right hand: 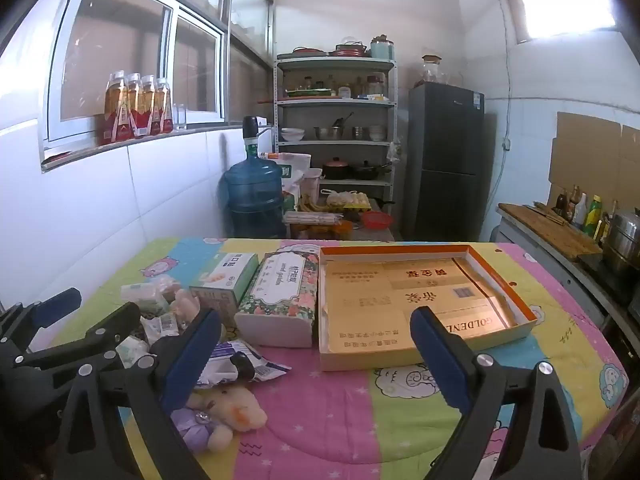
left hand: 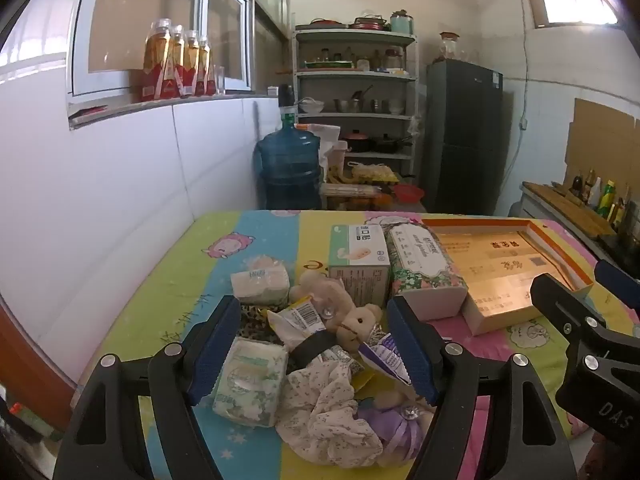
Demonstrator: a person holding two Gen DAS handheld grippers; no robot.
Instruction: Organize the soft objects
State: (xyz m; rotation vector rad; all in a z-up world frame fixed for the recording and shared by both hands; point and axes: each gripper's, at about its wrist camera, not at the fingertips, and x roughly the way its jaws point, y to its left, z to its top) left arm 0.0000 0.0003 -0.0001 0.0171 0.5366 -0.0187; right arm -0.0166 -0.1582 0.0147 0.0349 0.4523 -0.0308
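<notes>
**Sorting barely begun: the soft things lie in a heap and the box has nothing in it**

Hovering above the clutter, the left gripper (left hand: pixel 312 344) has its fingers spread wide, with nothing between them. Below it the soft things sit in one pile on the bright quilt (right hand: pixel 328 412): a green tissue pack (left hand: pixel 250 382), a floral cloth scrunchie (left hand: pixel 328 412), a small teddy bear (left hand: pixel 358 326), a purple plush toy (left hand: pixel 400 428), some crinkled wrappers (left hand: pixel 298 318) and a second tissue pack (left hand: pixel 262 284) further back. They touch and overlap one another.

The right gripper (right hand: pixel 316 352) is also spread and holds nothing; it hangs over the quilt between the pile and the shallow gold box (right hand: pixel 420 308). That box, on the right side of the table, shows only its printed bottom, so, if it is the place meant for them, none of the soft things has gone in yet. A floral tissue box (right hand: pixel 280 296) and a green carton (right hand: pixel 224 276) stand upright just left of it.

Judging from this, nearly all the work remains: each item still needs picking out and placing.
</notes>
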